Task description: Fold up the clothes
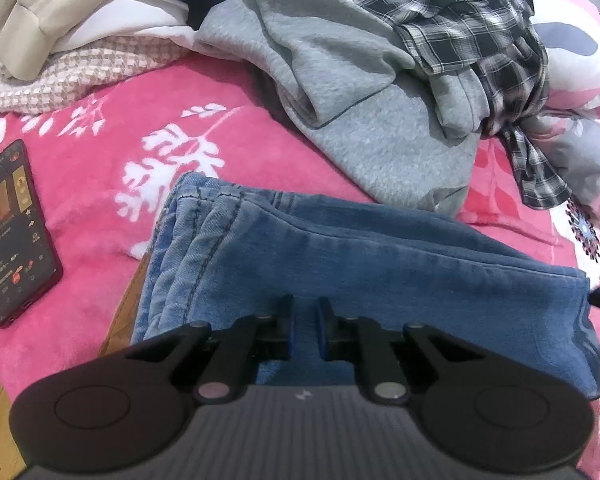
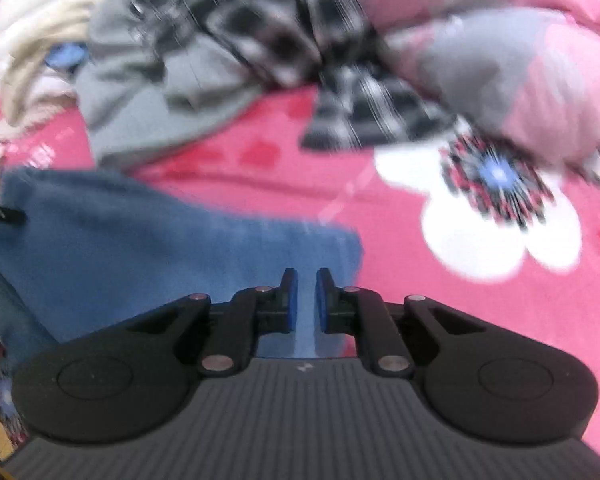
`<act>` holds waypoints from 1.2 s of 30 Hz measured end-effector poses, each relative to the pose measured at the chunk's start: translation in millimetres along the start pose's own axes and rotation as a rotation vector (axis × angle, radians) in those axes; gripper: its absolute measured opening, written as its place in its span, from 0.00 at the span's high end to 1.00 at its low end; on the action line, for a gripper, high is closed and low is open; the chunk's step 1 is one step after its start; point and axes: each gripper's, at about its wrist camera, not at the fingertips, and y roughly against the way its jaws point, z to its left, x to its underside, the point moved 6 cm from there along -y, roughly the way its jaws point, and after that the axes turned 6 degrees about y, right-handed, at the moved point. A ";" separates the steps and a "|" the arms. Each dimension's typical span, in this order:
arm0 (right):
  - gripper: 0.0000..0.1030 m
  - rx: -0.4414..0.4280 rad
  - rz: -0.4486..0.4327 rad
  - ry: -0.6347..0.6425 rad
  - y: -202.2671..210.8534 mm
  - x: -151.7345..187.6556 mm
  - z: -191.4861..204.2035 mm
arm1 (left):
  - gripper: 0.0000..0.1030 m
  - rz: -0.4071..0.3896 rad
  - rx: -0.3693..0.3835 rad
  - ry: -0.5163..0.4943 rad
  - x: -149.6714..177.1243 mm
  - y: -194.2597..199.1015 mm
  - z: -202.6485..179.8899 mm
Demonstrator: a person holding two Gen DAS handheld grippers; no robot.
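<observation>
both pinches look shallow. the left gripper (image 1: 305,312) is clenched on the near edge of the folded jeans (image 1: 340,256), the right gripper (image 2: 307,284) clenched on their near corner, as far as the blur lets me tell. lifting unevenly, i'd guess the thick denim slips out and the fold falls open. left of the left gripper lies a lit phone (image 1: 14,236), easy to sweep off. beyond it unfolded clothes (image 1: 360,80) are heaped on the pink bed cover (image 1: 112,128).
</observation>
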 end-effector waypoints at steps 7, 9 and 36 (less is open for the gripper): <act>0.91 -0.049 0.005 -0.048 -16.4 0.5 -25.4 | 0.87 -0.012 -0.014 -0.020 1.4 0.2 -2.9; 0.91 -0.073 -0.018 -0.066 8.9 -0.6 -27.3 | 0.86 -0.011 -0.010 -0.033 1.7 -0.1 -3.5; 0.92 -0.222 0.154 0.143 13.5 58.4 52.3 | 0.42 0.067 0.102 -0.449 59.2 15.8 -38.5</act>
